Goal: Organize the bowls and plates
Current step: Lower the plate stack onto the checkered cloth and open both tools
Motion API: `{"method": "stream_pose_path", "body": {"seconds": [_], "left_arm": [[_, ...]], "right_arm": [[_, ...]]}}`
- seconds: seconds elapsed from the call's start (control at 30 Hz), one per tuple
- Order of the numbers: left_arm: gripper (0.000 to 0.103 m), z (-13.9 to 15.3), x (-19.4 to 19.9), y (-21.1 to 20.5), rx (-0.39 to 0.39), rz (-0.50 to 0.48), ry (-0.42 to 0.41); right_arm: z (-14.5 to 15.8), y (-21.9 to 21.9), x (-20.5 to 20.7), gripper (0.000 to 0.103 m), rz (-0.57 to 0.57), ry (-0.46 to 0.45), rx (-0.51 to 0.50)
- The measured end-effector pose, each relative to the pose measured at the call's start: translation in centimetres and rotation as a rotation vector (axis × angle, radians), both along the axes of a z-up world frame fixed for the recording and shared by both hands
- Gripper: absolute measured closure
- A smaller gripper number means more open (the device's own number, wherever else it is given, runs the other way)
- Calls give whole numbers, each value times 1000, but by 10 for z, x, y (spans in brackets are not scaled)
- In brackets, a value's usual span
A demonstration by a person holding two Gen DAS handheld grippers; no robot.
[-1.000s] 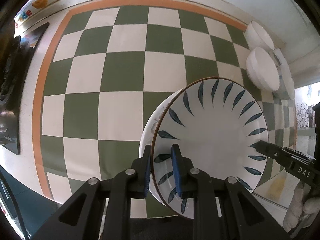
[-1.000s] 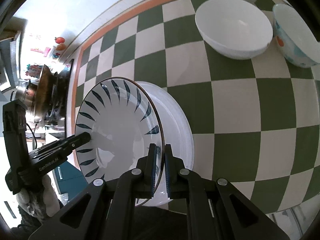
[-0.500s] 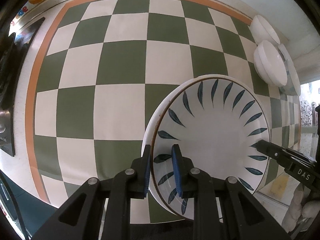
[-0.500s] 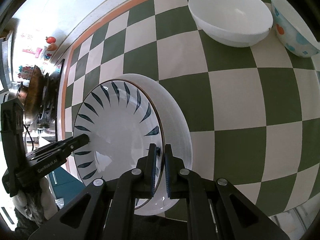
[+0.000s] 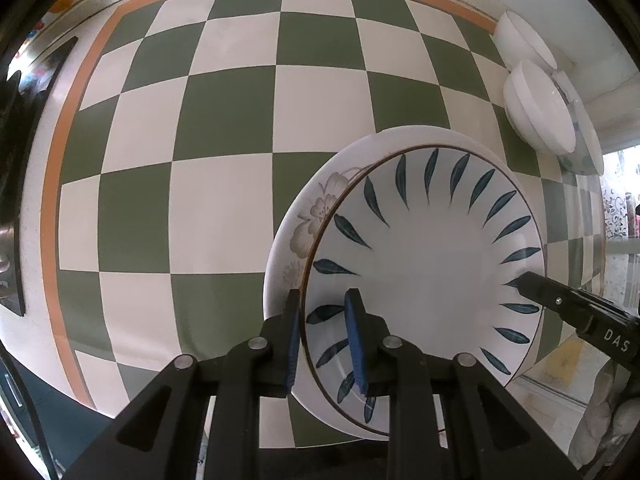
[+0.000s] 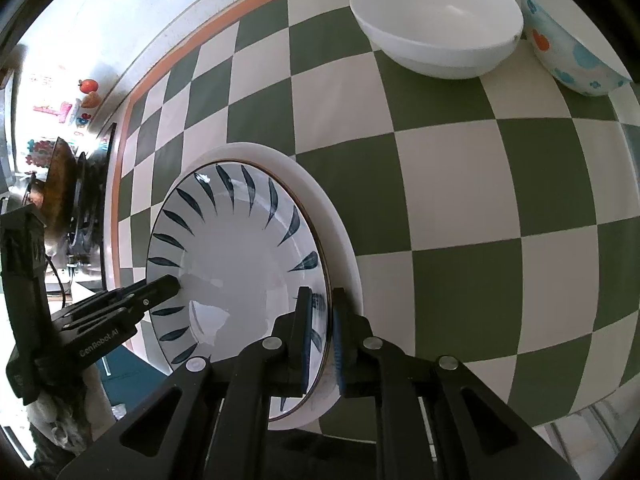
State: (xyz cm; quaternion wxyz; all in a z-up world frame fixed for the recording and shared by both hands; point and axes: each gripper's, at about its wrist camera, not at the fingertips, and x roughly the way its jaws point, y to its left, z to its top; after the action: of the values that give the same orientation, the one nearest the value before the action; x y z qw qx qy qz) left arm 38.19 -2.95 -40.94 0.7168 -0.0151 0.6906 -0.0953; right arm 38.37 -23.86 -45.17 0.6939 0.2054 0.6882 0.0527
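Observation:
A white plate with blue leaf marks point(image 5: 432, 276) point(image 6: 236, 256) lies on top of a larger white flower-printed plate point(image 5: 316, 216) point(image 6: 340, 232) on the checkered cloth. My left gripper point(image 5: 323, 340) straddles the leaf plate's near rim, its jaws a little apart. My right gripper point(image 6: 320, 332) straddles the opposite rim, jaws slightly parted. Each gripper shows in the other's view, the right one point(image 5: 576, 312) and the left one point(image 6: 116, 316).
A white bowl point(image 6: 436, 20) and a bowl with blue and orange spots point(image 6: 576, 44) stand at the back right; white bowls point(image 5: 536, 108) show at the cloth's right edge. A stove with a pan point(image 6: 60, 188) stands left. The table's front edge is close below.
Both grippers lowered the leaf plate onto the flower-printed plate. The jaws of both have parted a little around its rim.

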Motion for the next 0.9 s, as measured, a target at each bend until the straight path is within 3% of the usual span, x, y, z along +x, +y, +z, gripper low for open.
{"method": "stream_pose_path", "body": {"seconds": [0.53, 0.8, 0.9], "left_arm": [[84, 23, -3, 1, 24, -13, -61], [84, 62, -35, 0, 33, -11, -132], [84, 87, -50, 4, 39, 3, -180]], "right_arm": [[14, 10, -3, 87, 31, 11, -79], [75, 27, -29, 87, 73, -99, -117], [102, 36, -44, 78, 87, -144, -160]]}}
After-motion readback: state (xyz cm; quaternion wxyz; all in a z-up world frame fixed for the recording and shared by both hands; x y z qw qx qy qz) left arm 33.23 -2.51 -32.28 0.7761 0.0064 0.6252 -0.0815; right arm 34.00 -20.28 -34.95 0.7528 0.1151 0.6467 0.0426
